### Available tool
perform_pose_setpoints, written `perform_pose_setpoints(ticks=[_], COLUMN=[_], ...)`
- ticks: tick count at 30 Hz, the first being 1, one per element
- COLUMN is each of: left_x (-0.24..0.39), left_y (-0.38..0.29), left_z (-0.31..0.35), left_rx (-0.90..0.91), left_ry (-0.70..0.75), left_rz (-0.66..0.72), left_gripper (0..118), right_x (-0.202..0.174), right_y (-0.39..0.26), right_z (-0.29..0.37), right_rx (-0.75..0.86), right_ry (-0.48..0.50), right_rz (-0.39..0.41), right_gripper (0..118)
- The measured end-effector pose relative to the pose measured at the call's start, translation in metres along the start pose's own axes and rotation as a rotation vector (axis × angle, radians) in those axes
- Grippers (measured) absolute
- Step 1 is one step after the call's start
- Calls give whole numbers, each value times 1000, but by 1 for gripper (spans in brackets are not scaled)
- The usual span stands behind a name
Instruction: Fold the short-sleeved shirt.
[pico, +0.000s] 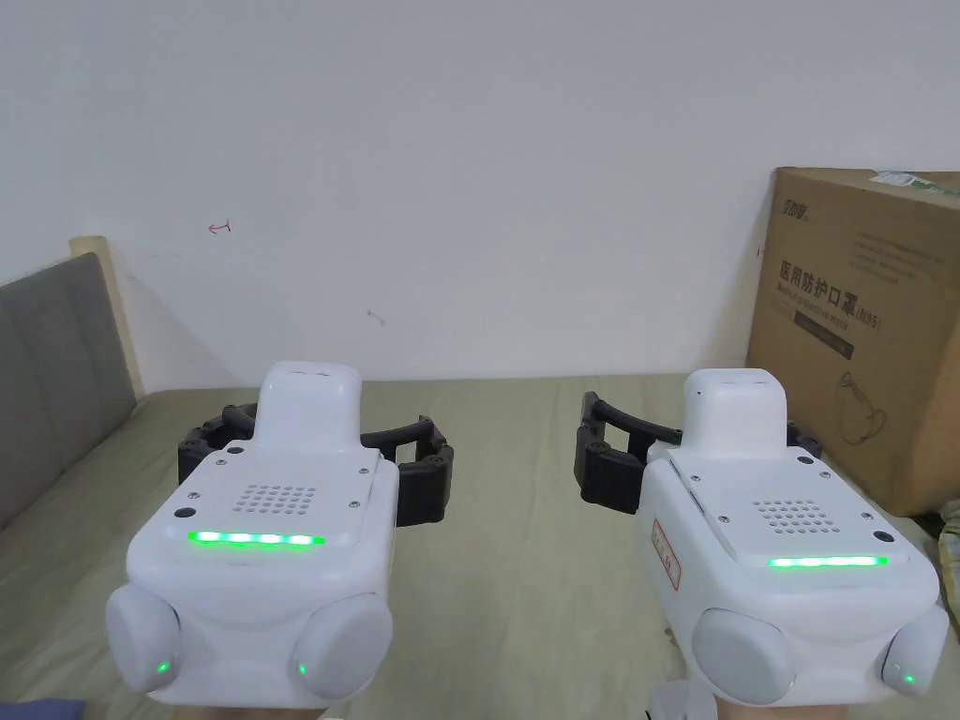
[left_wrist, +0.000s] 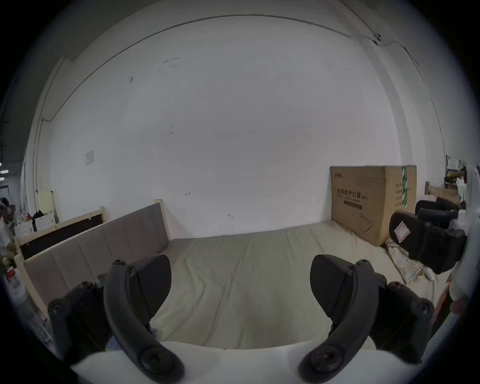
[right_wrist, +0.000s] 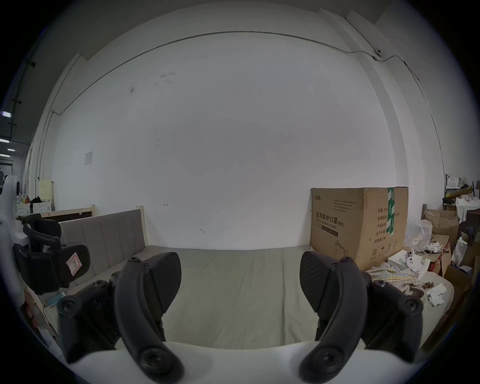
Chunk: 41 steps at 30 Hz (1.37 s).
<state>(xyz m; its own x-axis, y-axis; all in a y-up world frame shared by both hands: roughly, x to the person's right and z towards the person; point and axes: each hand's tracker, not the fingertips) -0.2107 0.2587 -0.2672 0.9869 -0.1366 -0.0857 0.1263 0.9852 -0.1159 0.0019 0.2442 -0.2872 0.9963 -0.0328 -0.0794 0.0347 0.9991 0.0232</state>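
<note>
The left tool (pico: 316, 450) and right tool (pico: 698, 450) had glossy white plastic housings and matt black plastic jaws. The bed (pico: 525, 562) wore matt olive cloth, lightly creased. Its headboard (pico: 52, 375) was grey padded fabric. The box (pico: 858, 328) was plain brown cardboard; the wall (pico: 469, 169) matt white.

The soft bed sheet (pico: 525, 562) is pale green, the big cardboard box (pico: 858, 328) brown, the crumpled cloth (right_wrist: 389, 272) maybe checked.
</note>
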Motion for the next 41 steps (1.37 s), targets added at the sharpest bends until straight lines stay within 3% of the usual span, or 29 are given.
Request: perform_pose_setpoints(ticks=[5,23,37,41], left_x=[-3,13,3,5], left_y=[4,0,-5,-12], left_z=[-3,-3,-10,-6], left_rx=[-92,-81,-102,-35], left_ry=[0,77,69,78], left_rz=[58,-11,29,-1], left_gripper=[110,110,110,110], right_x=[0,1,2,2], right_y=[-2,-7,-13,-14], right_z=[0,-1,-3,-4], right_rx=[-7,-32,-44,-48], right_ry=[-2,14,10,9], right_rz=[-6,-28,-33,-31], right_gripper=[98,98,98,98])
